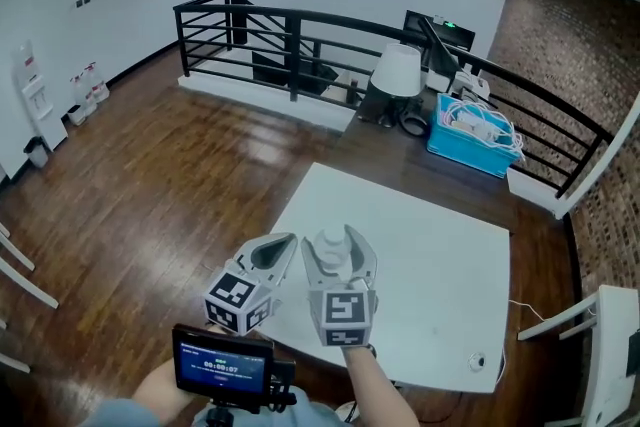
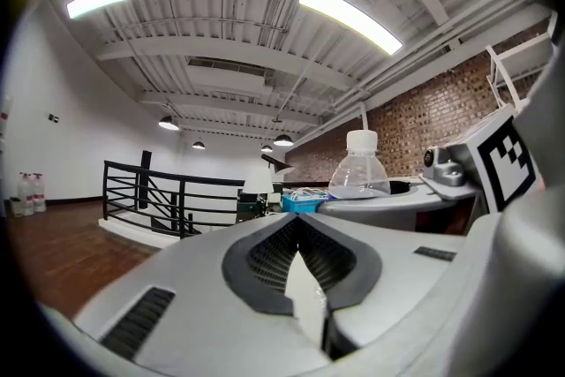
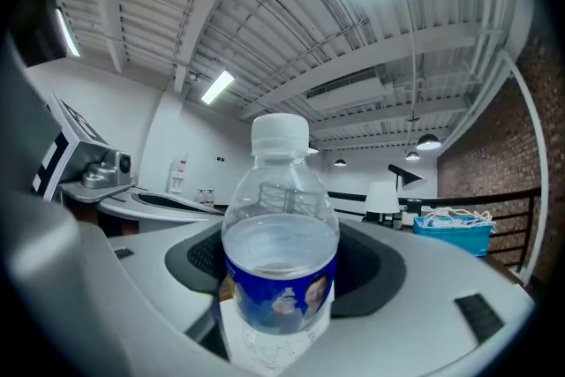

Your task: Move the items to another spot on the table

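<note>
Now bottle (image 3: 279, 260) stands upright in R gripper (image 1: 338, 253), cap up.

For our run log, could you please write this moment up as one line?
right tool: closed on water bottle, cap up | left tool: shut, empty | bottle: lifted above white table

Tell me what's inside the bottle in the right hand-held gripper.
The bottle holds clear liquid up to its shoulder, air above. The blue label hides what lies lower down.
</note>
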`<state>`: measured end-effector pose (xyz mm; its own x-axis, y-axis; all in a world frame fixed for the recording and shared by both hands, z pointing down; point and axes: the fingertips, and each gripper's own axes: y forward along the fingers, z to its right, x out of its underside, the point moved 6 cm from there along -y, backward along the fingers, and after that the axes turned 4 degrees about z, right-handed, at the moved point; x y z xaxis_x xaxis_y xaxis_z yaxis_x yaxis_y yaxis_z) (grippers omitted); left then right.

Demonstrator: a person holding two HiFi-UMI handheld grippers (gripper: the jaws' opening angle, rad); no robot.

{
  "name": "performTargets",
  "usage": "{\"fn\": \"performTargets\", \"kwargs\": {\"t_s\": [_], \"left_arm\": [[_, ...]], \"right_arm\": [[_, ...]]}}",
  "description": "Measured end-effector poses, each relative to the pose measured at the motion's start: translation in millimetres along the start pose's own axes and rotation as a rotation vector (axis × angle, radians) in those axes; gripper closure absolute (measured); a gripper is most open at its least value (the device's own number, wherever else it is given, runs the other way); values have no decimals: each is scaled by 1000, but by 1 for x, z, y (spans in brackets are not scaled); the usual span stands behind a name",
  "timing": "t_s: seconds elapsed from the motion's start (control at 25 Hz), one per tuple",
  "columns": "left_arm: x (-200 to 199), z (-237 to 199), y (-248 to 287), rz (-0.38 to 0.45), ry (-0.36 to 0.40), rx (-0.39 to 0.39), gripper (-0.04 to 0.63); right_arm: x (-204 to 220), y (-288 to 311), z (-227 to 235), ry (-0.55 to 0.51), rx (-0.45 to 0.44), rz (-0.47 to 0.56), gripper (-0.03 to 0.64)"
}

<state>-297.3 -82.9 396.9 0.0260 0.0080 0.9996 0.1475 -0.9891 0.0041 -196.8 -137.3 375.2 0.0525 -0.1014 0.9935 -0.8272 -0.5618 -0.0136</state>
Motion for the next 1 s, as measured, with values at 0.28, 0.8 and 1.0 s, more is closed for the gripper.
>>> {"fn": "performTargets", "kwargs": {"t_s": [0.28,0.8,1.0], "left_arm": [[-3,61,35,4,-9,92,583],[-5,200,107,-7,9,303,583],[-5,249,131,-16,22,384,583]], "right_arm": [[-3,-45,52,-5,85,-14,325],[6,-157,166,7,302,-33,325],[11,-197,204,9,393,-30,325]]}}
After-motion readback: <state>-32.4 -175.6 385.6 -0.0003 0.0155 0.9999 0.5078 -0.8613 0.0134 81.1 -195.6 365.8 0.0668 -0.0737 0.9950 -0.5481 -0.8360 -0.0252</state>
